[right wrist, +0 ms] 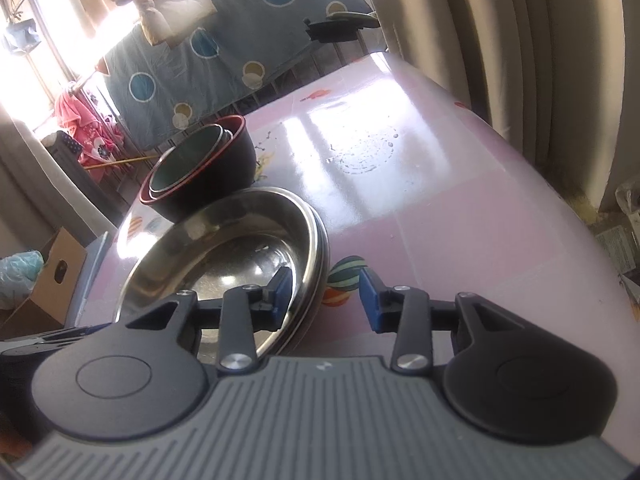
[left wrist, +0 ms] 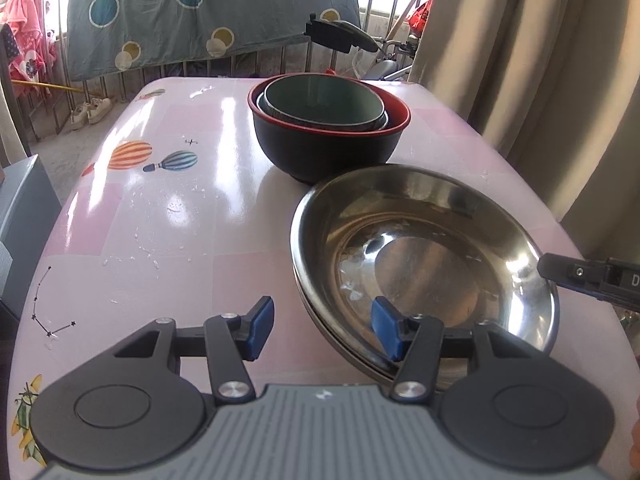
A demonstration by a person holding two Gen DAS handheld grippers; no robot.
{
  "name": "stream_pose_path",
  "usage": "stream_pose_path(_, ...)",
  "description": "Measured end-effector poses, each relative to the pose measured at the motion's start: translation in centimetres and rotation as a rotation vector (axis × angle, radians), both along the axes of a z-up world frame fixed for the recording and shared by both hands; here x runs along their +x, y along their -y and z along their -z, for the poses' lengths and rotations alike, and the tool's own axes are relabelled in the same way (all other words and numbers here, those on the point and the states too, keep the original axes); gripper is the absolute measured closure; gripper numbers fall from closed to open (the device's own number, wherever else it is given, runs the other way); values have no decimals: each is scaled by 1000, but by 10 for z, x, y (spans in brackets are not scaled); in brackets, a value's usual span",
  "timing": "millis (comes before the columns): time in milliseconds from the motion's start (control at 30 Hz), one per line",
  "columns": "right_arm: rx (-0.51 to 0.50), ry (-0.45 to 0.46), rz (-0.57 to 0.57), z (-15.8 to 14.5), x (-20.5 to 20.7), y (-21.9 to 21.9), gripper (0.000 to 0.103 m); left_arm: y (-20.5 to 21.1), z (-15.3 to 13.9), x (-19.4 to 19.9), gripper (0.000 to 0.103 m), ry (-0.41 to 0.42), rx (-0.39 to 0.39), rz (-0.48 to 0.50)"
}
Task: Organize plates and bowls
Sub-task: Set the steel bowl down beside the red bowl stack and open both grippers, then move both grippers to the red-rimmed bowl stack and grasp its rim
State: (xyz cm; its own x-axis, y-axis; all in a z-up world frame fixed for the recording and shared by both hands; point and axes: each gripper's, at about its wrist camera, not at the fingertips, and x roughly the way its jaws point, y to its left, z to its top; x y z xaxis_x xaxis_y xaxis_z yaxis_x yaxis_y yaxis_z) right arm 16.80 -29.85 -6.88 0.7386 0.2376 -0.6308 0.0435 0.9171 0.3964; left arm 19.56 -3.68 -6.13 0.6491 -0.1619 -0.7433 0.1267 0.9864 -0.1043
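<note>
Two stacked steel plates (left wrist: 420,240) lie on the pink table (left wrist: 180,200), and they appear again in the right wrist view as steel plates (right wrist: 224,248). Behind them stands a black bowl (left wrist: 328,148) with a red inside, holding nested green bowls (left wrist: 320,100). My left gripper (left wrist: 324,328) is open astride the plates' near left rim, one blue pad inside and one outside, neither touching. My right gripper (right wrist: 326,298) is open astride the opposite rim in the same way. One of its fingers (left wrist: 568,270) shows at the plates' right edge.
Beige curtains (left wrist: 540,80) hang close along the table's right side. A blue spotted quilt (left wrist: 180,20) drapes over a railing beyond the far edge. A cardboard box (right wrist: 52,280) and a grey box (left wrist: 24,220) sit beside the table. Small crumbs or droplets (left wrist: 140,256) dot the tabletop.
</note>
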Motion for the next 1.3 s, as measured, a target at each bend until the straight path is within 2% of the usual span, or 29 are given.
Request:
stream_pose_path(133, -2, -3, -11, 0, -2, 0, 60, 3, 1, -1, 41, -20, 14, 3)
stream_pose_path(200, -13, -24, -13, 1, -1, -4, 59, 4, 0, -1, 40, -32, 14, 2)
stream_pose_path(300, 7, -20, -7, -1, -5, -4, 56, 4, -3, -6, 30, -24, 19, -1)
stream_pose_path(500, 17, -2, 9, -9, -15, -2, 46, 3, -13, -11, 20, -6, 38, -8)
stream_pose_path(667, 32, -6, 3, -12, -21, 0, 25, -1, -18, -13, 15, -7, 33, -20)
stream_pose_path(833, 80, -25, 7, -7, -20, 3, 23, -1, -18, -6, 12, -27, 29, -12)
stream_pose_path(1000, 181, -55, 13, 3, -12, 11, 23, -2, -15, 5, 12, -51, -40, 0)
stream_pose_path(1100, 230, -69, 18, 8, -5, 16, 23, -1, -13, 12, 12, -66, -53, -2)
stream_pose_path(1300, 233, -80, 23, 12, 3, 16, 23, -7, -16, 16, 12, -50, -56, -11)
